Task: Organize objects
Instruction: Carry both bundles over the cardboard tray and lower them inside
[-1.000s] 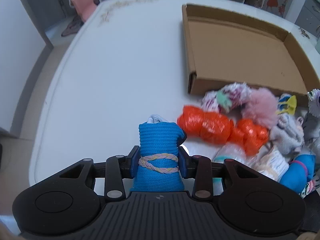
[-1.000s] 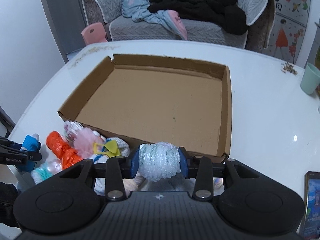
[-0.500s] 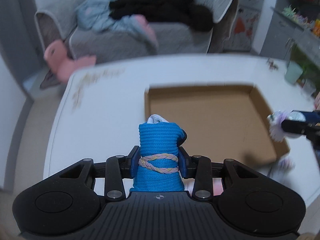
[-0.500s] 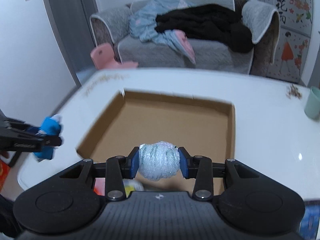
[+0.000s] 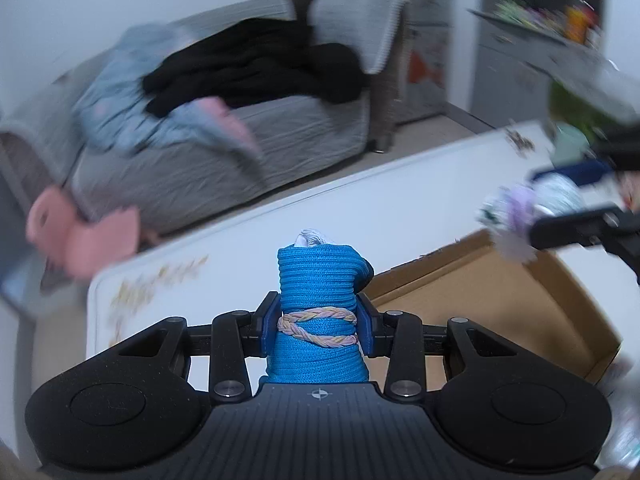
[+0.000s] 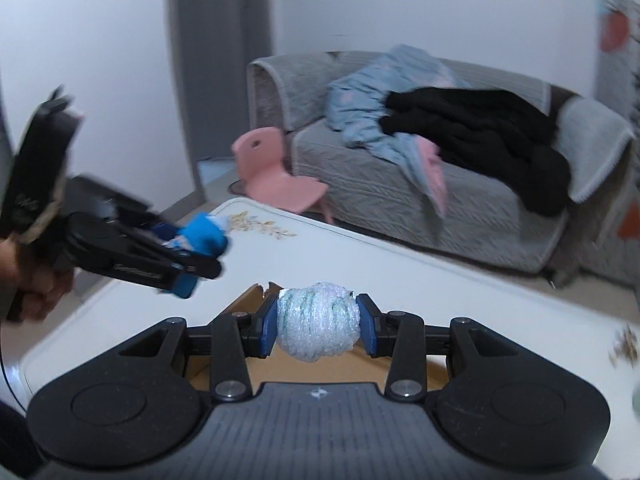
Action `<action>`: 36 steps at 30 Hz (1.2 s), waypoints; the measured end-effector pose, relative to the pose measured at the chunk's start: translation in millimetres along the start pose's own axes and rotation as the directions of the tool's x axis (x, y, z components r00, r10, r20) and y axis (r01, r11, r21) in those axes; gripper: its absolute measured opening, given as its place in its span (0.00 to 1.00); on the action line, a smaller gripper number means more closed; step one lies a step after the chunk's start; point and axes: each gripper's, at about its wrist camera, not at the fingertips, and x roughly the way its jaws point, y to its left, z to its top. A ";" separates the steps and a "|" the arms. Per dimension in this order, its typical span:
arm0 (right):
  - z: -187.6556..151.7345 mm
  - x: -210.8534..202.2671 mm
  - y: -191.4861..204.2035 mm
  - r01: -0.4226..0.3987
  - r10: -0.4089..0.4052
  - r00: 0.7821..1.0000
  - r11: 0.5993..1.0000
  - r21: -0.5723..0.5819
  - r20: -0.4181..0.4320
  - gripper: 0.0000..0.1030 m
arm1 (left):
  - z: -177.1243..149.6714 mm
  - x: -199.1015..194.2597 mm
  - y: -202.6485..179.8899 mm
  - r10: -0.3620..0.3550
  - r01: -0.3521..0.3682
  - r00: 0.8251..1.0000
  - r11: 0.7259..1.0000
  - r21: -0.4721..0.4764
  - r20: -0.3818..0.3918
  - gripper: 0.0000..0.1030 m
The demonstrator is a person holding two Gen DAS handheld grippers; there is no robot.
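Observation:
My left gripper (image 5: 318, 322) is shut on a blue rolled sock (image 5: 320, 292) bound with a braided band, held above the white table (image 5: 240, 256) near the near-left corner of the open cardboard box (image 5: 500, 312). My right gripper (image 6: 318, 326) is shut on a pale green-and-white sock ball (image 6: 316, 322), held high over the box (image 6: 248, 300). The right gripper with its ball also shows in the left wrist view (image 5: 536, 204). The left gripper with its blue sock also shows in the right wrist view (image 6: 200, 240).
A grey sofa (image 6: 440, 184) with blue and black clothes stands beyond the table. A pink child's chair (image 6: 272, 168) stands on the floor by it. Shelves (image 5: 560, 12) are at the far right. The pile of other socks is out of view.
Both grippers have risen and tilted up with their sock bundles. The sock pile has left both views, and the sofa and room now fill them.

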 end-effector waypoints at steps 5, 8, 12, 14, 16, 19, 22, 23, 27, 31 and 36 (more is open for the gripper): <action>2.5 37.2 -0.4 -0.043 0.040 0.998 0.996 -0.073 -0.048 0.36 | -14.8 44.7 -7.6 -0.074 0.078 0.995 0.995 0.065 -0.063 0.44; -1.8 66.9 -0.5 -0.062 0.054 0.994 0.994 -0.092 -0.092 0.36 | -26.3 69.0 -8.1 -0.084 0.085 0.991 0.996 0.002 -0.109 0.44; -10.2 100.9 -0.3 -0.079 0.064 0.988 0.992 -0.099 -0.143 0.36 | -35.3 85.7 -14.5 -0.082 0.083 0.986 0.997 -0.004 -0.143 0.44; -15.8 110.5 1.1 -0.088 0.068 0.984 0.989 -0.117 -0.163 0.36 | -37.4 91.4 -14.7 -0.075 0.074 0.985 0.997 -0.017 -0.155 0.44; -20.9 117.7 1.9 -0.101 0.078 0.981 0.987 -0.127 -0.178 0.36 | -39.2 97.7 -14.0 -0.072 0.069 0.982 0.997 -0.023 -0.173 0.44; -24.6 128.1 -0.8 -0.111 0.085 0.977 0.986 -0.126 -0.194 0.36 | -44.7 105.1 -15.0 -0.063 0.058 0.980 0.998 -0.033 -0.189 0.44; -25.6 137.9 -7.1 -0.120 0.092 0.974 0.985 -0.125 -0.208 0.36 | -46.9 104.4 -18.6 -0.046 0.045 0.983 0.999 -0.009 -0.175 0.45; -26.4 138.3 -8.6 -0.131 0.103 0.972 0.984 -0.122 -0.210 0.36 | -46.6 105.2 -19.3 -0.040 0.041 0.983 0.999 0.001 -0.177 0.45; -27.6 137.4 -8.3 -0.155 0.125 0.969 0.979 -0.131 -0.214 0.37 | -46.5 106.3 -24.9 -0.015 0.023 0.984 0.999 0.046 -0.178 0.47; -25.7 142.6 -9.4 -0.166 0.134 0.964 0.978 -0.127 -0.231 0.37 | -47.6 106.3 -25.4 0.002 0.009 0.984 0.998 0.058 -0.180 0.53; -27.9 145.2 -12.1 -0.168 0.135 0.958 0.979 -0.117 -0.252 0.42 | -50.1 105.6 -30.5 -0.009 0.030 0.983 0.993 0.111 -0.185 0.81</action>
